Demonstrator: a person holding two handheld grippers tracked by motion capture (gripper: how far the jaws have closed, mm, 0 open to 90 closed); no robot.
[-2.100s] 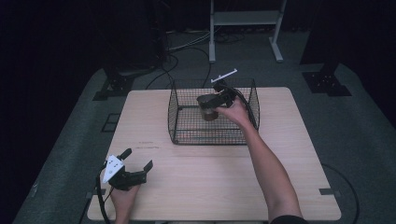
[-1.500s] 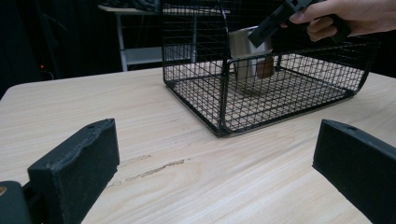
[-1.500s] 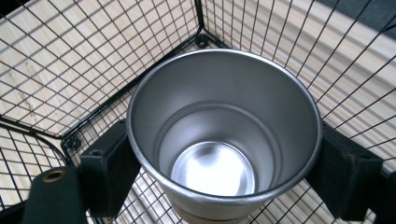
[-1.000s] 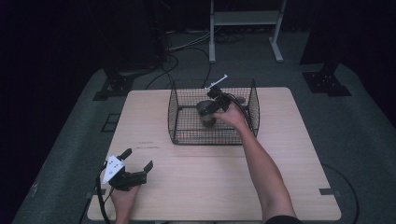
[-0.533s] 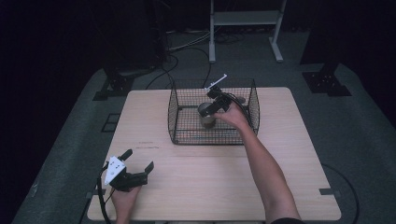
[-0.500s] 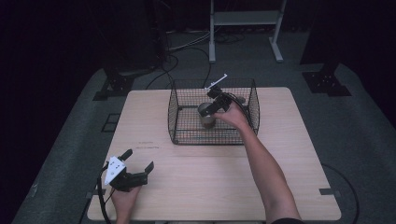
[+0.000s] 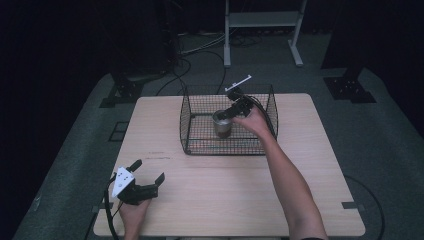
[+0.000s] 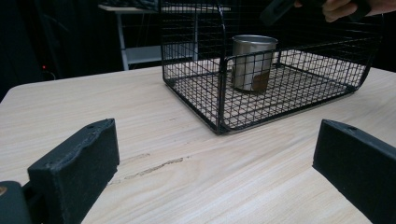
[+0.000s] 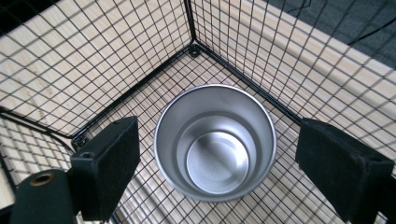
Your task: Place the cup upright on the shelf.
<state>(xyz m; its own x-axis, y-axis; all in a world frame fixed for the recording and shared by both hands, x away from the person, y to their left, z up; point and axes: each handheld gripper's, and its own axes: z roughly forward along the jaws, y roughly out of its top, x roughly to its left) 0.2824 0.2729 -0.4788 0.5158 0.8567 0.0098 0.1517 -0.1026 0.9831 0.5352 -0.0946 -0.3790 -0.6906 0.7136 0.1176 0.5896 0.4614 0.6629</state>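
— Jaws first, please: how do they stand on each side?

— Both pairs are wide apart and hold nothing. My left gripper [image 7: 148, 186] rests low on the near left part of the table [image 7: 310, 150], pointing toward the basket. My right gripper [image 7: 227, 113] hangs over the wire basket [image 7: 189, 131], its jaws pointing down, one on each side of the steel cup [image 9: 215, 141] and above its rim, not touching it.

— Where is the cup exactly?

— It stands upright on the mesh floor inside the basket, near the middle, apart from the walls. It is empty; I see its shiny bottom. A brown mark is on its lower side in the left gripper view.

— How will it handle, you think?

— I judge it light and stiff, so it will not bend. But the smooth metal is probably slippery, and the wall narrows toward the bottom. I would take hold just under the rim, pads on two opposite sides, and lift straight up, because the basket walls stand close around.
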